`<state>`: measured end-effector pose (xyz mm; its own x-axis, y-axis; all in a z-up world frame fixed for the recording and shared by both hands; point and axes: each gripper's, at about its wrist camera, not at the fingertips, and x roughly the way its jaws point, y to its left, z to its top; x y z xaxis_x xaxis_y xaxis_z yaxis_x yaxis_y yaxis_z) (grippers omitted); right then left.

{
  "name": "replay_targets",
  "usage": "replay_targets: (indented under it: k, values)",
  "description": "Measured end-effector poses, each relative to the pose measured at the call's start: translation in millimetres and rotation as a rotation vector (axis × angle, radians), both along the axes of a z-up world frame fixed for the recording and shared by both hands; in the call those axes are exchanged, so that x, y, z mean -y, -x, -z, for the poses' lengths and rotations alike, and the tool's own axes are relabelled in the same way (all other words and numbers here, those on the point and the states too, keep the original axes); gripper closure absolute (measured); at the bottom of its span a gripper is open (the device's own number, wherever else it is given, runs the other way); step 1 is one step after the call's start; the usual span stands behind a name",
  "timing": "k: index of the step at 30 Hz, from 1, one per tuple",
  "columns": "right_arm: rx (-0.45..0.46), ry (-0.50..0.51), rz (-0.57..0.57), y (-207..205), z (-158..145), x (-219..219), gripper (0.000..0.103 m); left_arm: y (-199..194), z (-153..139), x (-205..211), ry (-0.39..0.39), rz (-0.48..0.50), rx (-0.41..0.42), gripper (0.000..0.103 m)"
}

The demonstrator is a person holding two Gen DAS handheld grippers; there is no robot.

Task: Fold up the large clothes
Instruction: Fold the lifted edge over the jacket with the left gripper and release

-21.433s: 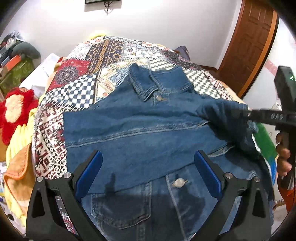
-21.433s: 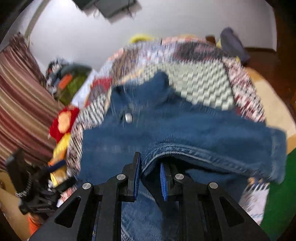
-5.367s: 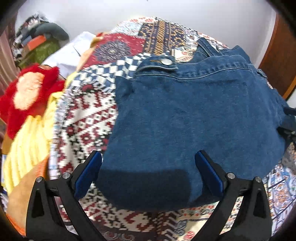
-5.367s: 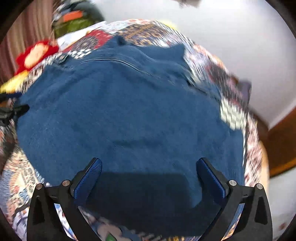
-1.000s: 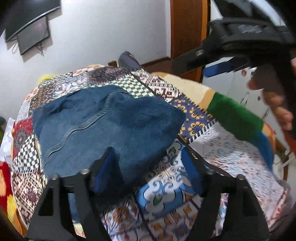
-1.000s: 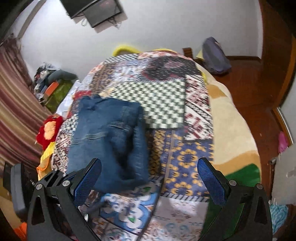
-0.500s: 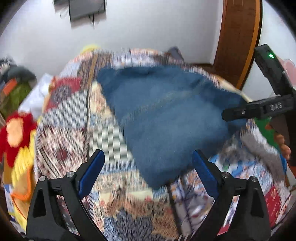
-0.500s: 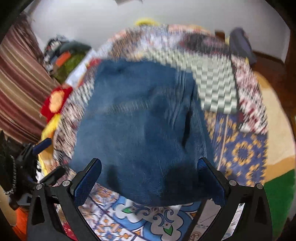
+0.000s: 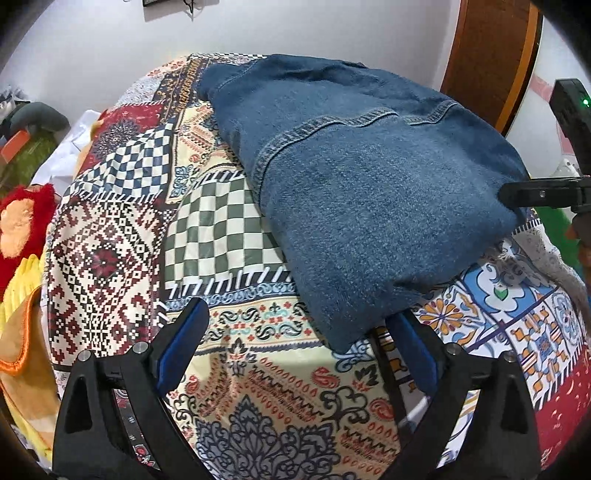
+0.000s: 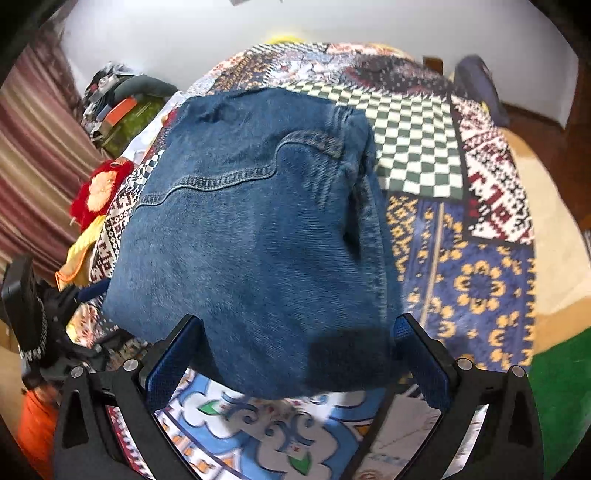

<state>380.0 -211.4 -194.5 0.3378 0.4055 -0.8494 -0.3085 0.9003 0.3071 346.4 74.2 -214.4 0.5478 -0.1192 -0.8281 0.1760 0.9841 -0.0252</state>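
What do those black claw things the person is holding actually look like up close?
Each is a black plastic fork of two angled fingers with triangular cut-outs, silver screw heads and blue pads on the inner faces: left gripper, right gripper. Seen side-on, the right one carries a black box with a small green light.

No readable text, labels, brands or numbers showing anywhere.

Showing only woven and printed patterns on the patchwork bedspread [image 9: 229,229]: checks, diamonds, paisley and floral scrolls, none forming letters or digits. Showing plain stitched seams on the folded denim jacket [image 9: 369,177], with no tag or brand patch facing either camera. Glowing as a small green light, not a sign or a word, on the dark device [image 9: 570,110] at the right edge of the left wrist view. Appearing too small and cut off to read, the dark item [image 9: 153,3] on the wall.
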Motion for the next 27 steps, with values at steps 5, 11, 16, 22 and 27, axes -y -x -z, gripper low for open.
replay_targets:
  k: [5,11,16,22,27]
  values:
    - [-0.041,0.019,0.071,-1,10,33,0.0,1,5,-14,0.081,-0.021,-0.047,0.005]
    - [-0.087,0.053,0.138,3,16,67,0.0,14,-4,-31,-0.08,-0.09,-0.015,0.005]
    - [-0.069,0.037,0.168,-7,-12,75,0.0,9,-29,-60,-0.054,-0.162,0.035,0.005]
    - [0.027,-0.019,0.166,-31,-57,61,0.0,-23,-63,-60,-0.001,-0.144,0.129,0.005]
    - [0.085,-0.015,0.084,-63,-79,18,0.0,-70,-79,-36,0.001,-0.065,0.181,0.005]
